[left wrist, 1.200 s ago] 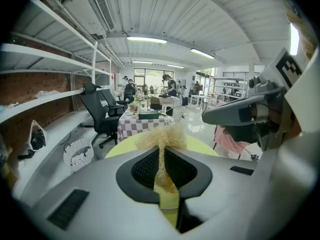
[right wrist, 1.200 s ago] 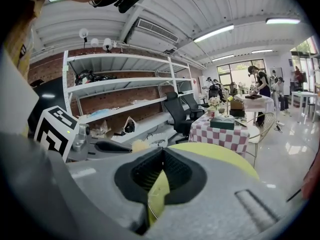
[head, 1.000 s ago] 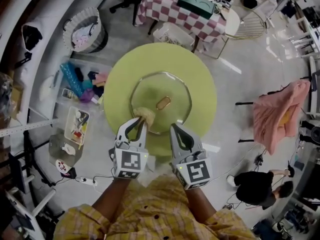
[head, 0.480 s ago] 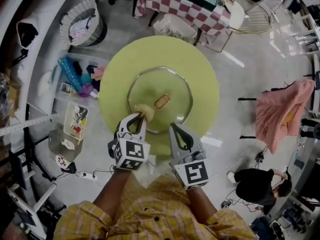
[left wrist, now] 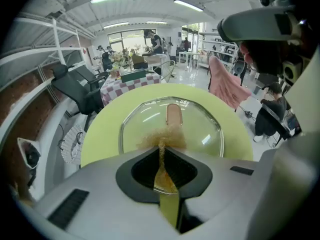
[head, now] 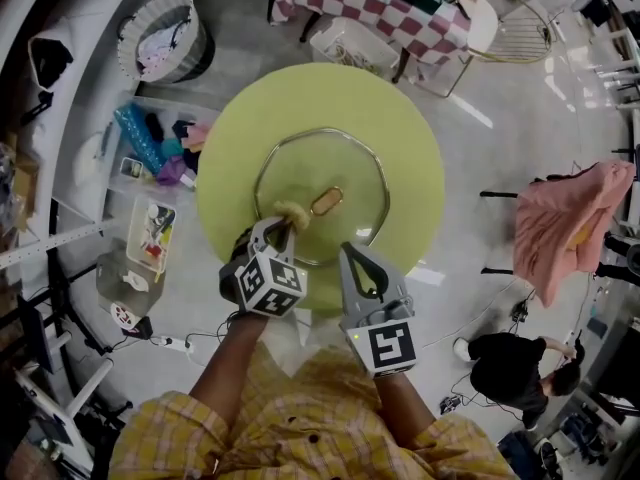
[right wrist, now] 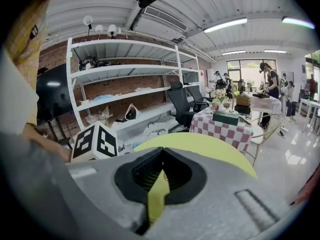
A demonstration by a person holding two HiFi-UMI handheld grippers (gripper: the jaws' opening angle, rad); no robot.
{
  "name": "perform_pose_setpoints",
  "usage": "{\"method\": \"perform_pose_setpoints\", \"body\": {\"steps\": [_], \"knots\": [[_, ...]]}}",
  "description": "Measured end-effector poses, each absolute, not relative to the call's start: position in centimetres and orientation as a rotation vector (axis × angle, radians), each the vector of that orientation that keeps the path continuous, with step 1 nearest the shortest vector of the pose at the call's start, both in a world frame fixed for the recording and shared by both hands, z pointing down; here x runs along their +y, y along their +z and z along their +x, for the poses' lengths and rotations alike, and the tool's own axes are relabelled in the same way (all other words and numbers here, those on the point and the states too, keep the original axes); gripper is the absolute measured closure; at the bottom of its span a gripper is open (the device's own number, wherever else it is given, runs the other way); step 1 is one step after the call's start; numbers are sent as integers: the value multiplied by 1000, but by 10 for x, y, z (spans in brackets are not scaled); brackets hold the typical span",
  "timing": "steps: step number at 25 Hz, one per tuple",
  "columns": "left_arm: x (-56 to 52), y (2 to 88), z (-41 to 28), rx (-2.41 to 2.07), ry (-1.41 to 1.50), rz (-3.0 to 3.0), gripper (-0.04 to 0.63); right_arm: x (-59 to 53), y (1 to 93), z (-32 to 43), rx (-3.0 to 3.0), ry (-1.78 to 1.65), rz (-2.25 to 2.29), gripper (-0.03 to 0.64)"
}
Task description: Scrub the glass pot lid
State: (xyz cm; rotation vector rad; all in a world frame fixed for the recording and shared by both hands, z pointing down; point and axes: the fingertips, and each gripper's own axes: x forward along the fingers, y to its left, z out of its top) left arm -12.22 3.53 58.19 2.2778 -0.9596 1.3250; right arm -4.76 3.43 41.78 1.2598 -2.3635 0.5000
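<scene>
A glass pot lid (head: 345, 183) with a tan knob (head: 326, 200) lies flat in the middle of the round yellow-green table (head: 410, 138). My left gripper (head: 276, 225) is shut on a frayed tan scrubbing pad (head: 294, 213) that rests on the lid's near left part, beside the knob. In the left gripper view the pad (left wrist: 162, 136) sticks out of the jaws onto the lid (left wrist: 200, 129), just short of the knob (left wrist: 173, 115). My right gripper (head: 355, 258) hovers shut over the table's near edge, at the lid's rim, with nothing in it.
A checkered table (head: 375, 13) and a white crate (head: 350, 43) stand beyond the round table. A laundry basket (head: 165, 38) and clutter (head: 150, 158) lie on the floor to the left. A pink cloth (head: 570, 218) hangs at the right, near a person (head: 510, 368).
My left gripper has turned and pushed the pad a little further in across the lid toward the knob. The right gripper has stayed put.
</scene>
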Motion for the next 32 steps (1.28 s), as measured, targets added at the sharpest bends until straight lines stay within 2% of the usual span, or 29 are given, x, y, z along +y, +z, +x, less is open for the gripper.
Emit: {"method": "perform_pose_setpoints", "body": {"steps": [19, 32], "knots": [[37, 627, -111, -897, 1521, 2294, 561, 34, 419, -43, -2376, 657, 1261, 620], [63, 634, -137, -911, 1577, 2273, 561, 41, 420, -38, -2371, 633, 1255, 620]]}}
